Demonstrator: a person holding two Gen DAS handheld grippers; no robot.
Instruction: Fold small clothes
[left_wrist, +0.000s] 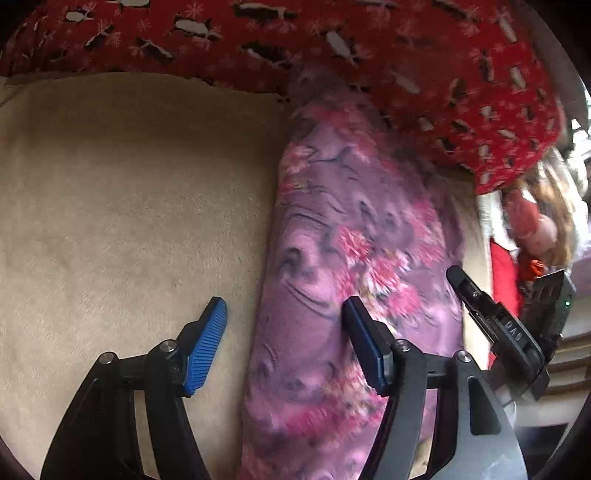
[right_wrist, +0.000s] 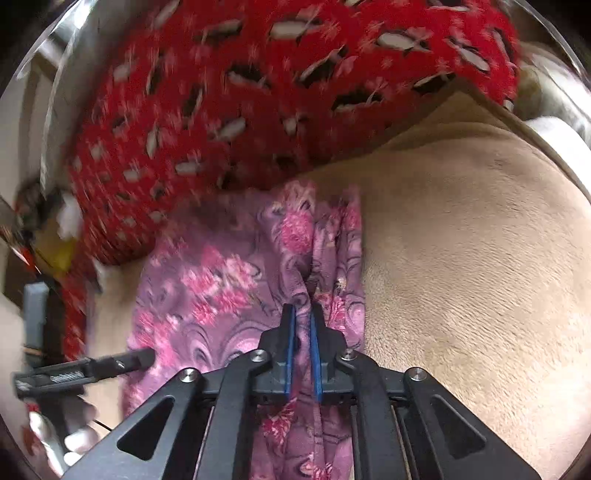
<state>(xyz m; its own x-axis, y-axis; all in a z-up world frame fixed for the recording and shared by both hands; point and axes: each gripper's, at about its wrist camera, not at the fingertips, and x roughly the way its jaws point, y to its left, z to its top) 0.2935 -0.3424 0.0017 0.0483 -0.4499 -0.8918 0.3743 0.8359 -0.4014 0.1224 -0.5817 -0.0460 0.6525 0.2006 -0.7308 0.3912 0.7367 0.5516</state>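
A purple garment with pink flowers (left_wrist: 354, 236) lies as a long folded strip on a beige plush surface (left_wrist: 129, 206). My left gripper (left_wrist: 282, 310) hovers over the strip's left edge. It is open, its right pad over the cloth and its left pad over the bare plush, with nothing pinched. In the right wrist view my right gripper (right_wrist: 303, 314) is shut on a raised ridge of the purple garment (right_wrist: 207, 280), and cloth is bunched between its blue pads. One of my right gripper's black fingers (left_wrist: 476, 295) shows at the strip's right side.
A red blanket with a black-and-white pattern (left_wrist: 406, 55) is heaped along the far side and overlaps the garment's far end. Blurred clutter and a red object (left_wrist: 502, 269) sit beyond the right edge. One black finger of the left gripper (right_wrist: 122, 363) shows at the left.
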